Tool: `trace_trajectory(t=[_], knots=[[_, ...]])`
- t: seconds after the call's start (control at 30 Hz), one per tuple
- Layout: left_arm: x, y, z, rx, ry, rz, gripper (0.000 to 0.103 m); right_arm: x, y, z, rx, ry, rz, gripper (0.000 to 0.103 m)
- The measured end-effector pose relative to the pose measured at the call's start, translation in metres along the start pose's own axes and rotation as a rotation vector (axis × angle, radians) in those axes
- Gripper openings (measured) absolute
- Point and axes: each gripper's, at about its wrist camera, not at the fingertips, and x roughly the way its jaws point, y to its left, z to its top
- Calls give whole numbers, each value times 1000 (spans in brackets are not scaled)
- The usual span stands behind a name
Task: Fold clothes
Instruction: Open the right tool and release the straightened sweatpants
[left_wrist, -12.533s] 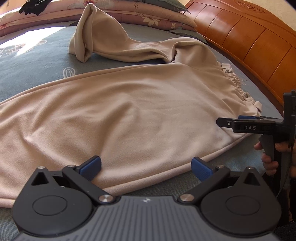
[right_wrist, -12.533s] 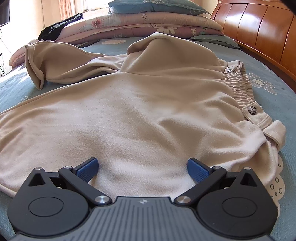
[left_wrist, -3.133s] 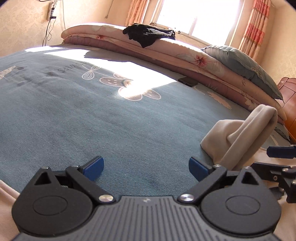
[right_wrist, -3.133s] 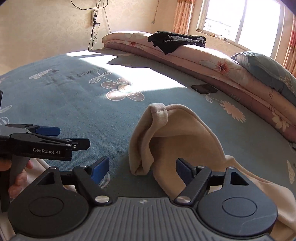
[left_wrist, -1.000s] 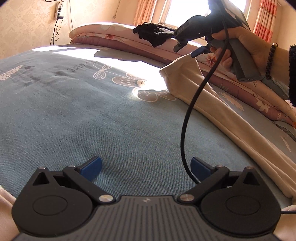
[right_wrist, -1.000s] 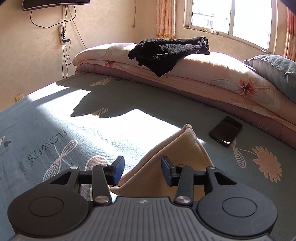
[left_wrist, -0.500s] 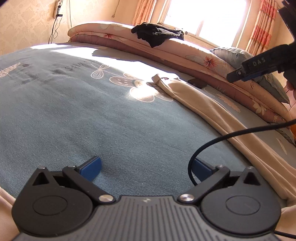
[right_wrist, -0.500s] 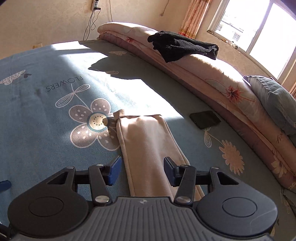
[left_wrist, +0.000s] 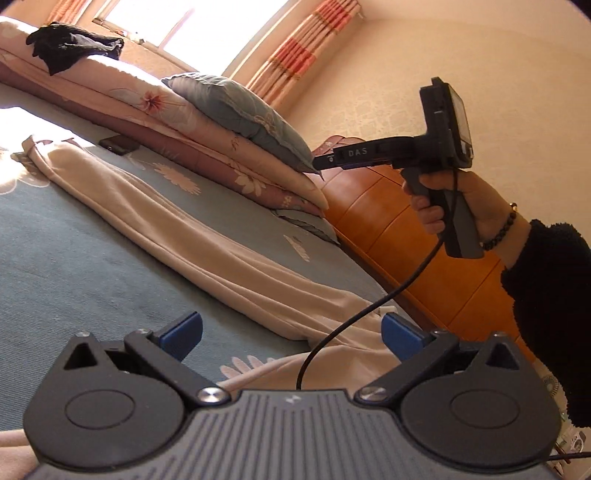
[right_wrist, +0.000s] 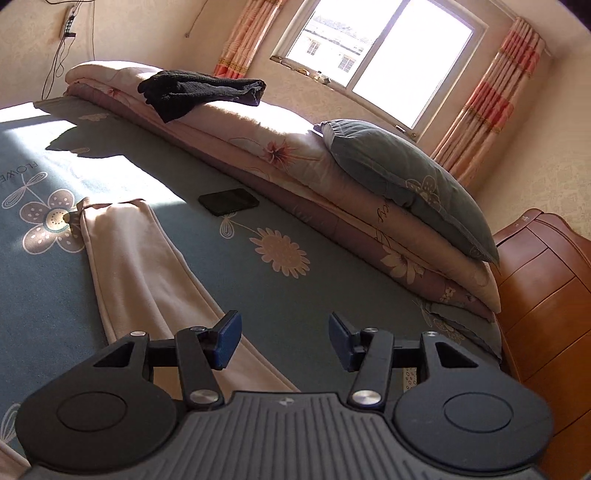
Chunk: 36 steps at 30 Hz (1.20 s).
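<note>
1 beige garment (right_wrist: 136, 266) lies stretched across the blue bedspread (right_wrist: 303, 295)

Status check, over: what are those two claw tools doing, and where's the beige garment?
Both grippers, left and right, empty; right's jaws opening. Beige garment stretched along bed. Phone beside it.

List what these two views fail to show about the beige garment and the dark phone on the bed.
- Beige garment: in the left wrist view its near end runs under the left hand-held gripper, so waistband and second leg are hidden.
- Same garment, right wrist view: the right hand-held gripper, jaws opening and empty, covers its lower part.
- Phone: too small and dark in both views to tell which face is up.
</note>
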Motion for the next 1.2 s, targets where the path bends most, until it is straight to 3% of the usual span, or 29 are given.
trace_trajectory(t=[0.1, 0.17, 0.3, 0.37, 0.53, 0.63, 0.83, 0.9, 0.93, 1.0, 1.07, 1.13, 1.2], knots=[[7, -5, -7, -10, 20, -121, 102, 0, -31, -23, 33, 30, -91, 58], [9, -1, -7, -25, 24, -81, 102, -4, -54, -38, 81, 61, -94, 57], [9, 21, -7, -115, 15, 40, 102, -18, -77, -76, 133, 80, 36, 54], [9, 36, -8, -177, 5, 110, 102, -16, -58, -98, 88, 103, 123, 41], [7, 66, -10, -285, -2, 249, 102, 11, 12, -143, -50, 190, 300, 35], [9, 70, -9, -290, -7, 268, 102, 27, 41, -160, -102, 243, 345, 29], [16, 68, -8, -253, 5, 283, 102, 27, 58, -182, -214, 215, 187, 29], [18, 66, -9, -235, 12, 290, 102, 35, 56, -188, -207, 255, 179, 18], [19, 65, -9, -225, 15, 294, 102, 35, 53, -188, -199, 238, 152, 8], [20, 63, -9, -212, 20, 300, 102, 24, 34, -179, -73, 163, 112, 7], [20, 62, -10, -204, 22, 302, 102, 13, 7, -173, 95, 105, 160, 7], [21, 61, -10, -198, 25, 304, 102, -4, -15, -175, 214, 36, 182, 9], [22, 61, -10, -192, 26, 307, 102, -13, -27, -178, 277, 24, 216, 18]])
